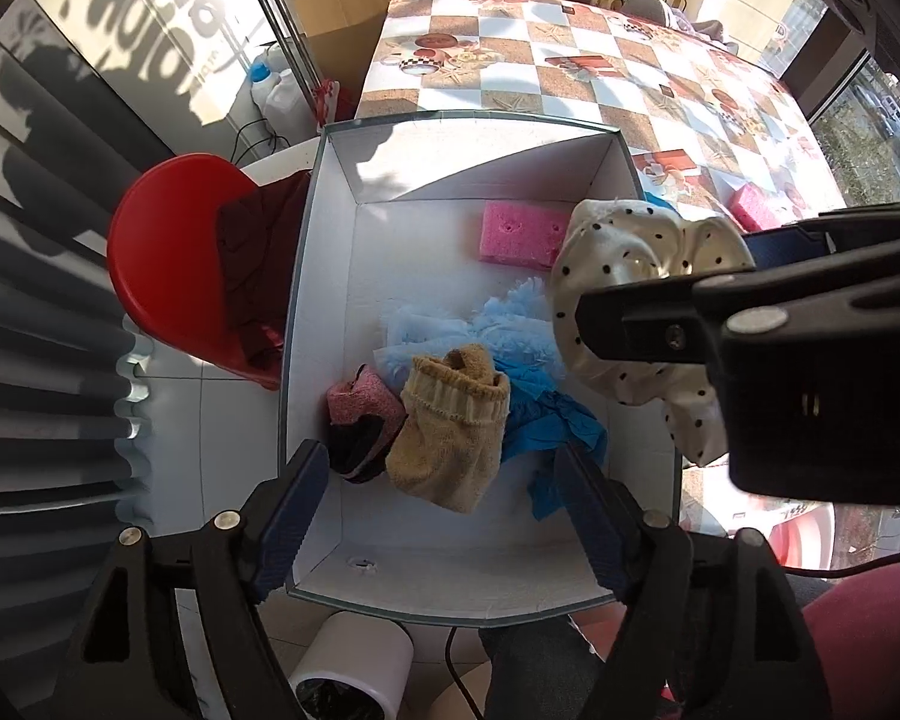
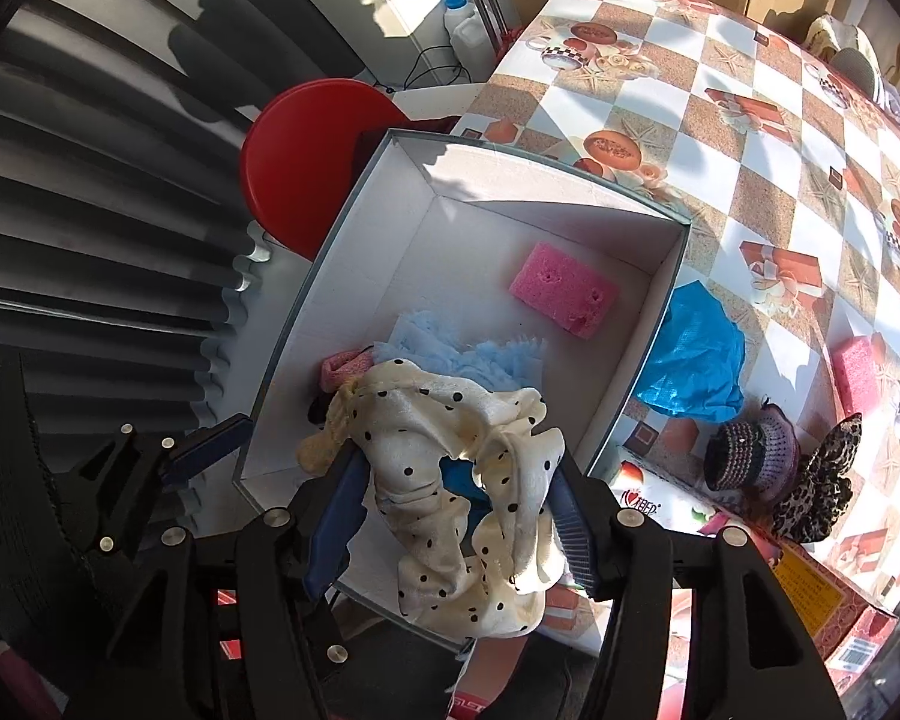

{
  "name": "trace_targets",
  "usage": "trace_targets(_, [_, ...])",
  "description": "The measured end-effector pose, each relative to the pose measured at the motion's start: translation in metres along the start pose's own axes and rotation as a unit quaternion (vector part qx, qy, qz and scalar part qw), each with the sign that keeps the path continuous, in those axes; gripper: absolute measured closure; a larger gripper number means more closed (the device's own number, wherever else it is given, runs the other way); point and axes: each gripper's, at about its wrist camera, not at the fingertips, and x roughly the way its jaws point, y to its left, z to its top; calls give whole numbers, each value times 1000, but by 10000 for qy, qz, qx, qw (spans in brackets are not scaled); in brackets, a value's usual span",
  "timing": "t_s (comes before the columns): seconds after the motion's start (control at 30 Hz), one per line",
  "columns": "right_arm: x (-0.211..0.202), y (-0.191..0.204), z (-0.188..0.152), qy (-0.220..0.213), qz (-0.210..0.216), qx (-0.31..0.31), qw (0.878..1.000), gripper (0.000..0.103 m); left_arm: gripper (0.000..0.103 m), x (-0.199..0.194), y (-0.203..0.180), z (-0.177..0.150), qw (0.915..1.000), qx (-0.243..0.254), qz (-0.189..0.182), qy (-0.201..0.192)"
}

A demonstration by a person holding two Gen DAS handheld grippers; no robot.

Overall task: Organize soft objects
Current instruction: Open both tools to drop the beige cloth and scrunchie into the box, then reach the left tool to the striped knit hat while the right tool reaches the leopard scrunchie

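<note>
A white open box (image 1: 324, 276) (image 2: 666, 294) holds a pink sponge (image 1: 523, 234) (image 2: 564, 289), a fluffy light-blue cloth (image 1: 498, 330) (image 2: 450, 354), a tan sock (image 1: 450, 426), a pink-and-black sock (image 1: 363, 420) and a blue crumpled cloth (image 1: 546, 420). My right gripper (image 2: 456, 516) (image 1: 660, 306) is shut on a cream polka-dot cloth (image 2: 450, 462) (image 1: 618, 252) and holds it above the box's right side. My left gripper (image 1: 444, 516) is open and empty over the box's near end, and shows in the right wrist view (image 2: 204, 450).
On the checkered tablecloth (image 2: 750, 120) right of the box lie a blue bag (image 2: 690, 354), another pink sponge (image 2: 858, 372) (image 1: 756, 207), a knitted purple piece (image 2: 750, 444) and a leopard-print scrunchie (image 2: 822, 480). A red chair (image 1: 168, 264) with dark red cloth stands left of the box.
</note>
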Motion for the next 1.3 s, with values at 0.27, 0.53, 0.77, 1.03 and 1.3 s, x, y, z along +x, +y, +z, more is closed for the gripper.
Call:
trace_targets(0.27, [4, -10, 2, 314, -463, 190, 9983, 2, 11, -8, -2, -4, 9953, -136, -795, -536])
trace_targets(0.53, [-5, -11, 1, 395, -715, 371, 9960, 2, 10, -34, 8, -3, 9836, -224, -1316, -1213])
trace_targets(0.77, [-17, -10, -1, 351, -658, 511, 9959, 2, 10, -37, 19, -1, 9765, -495, -1698, -1232])
trace_targets(1.03, [-51, -41, -5, -91, -550, 1107, 9923, 2, 10, -44, 21, 9, 9821, -364, -1523, -1048])
trace_targets(1.3, [-100, -118, -32, -589, -525, 2026, 9761, 2, 10, -41, -3, 33, 9919, 185, -914, -859])
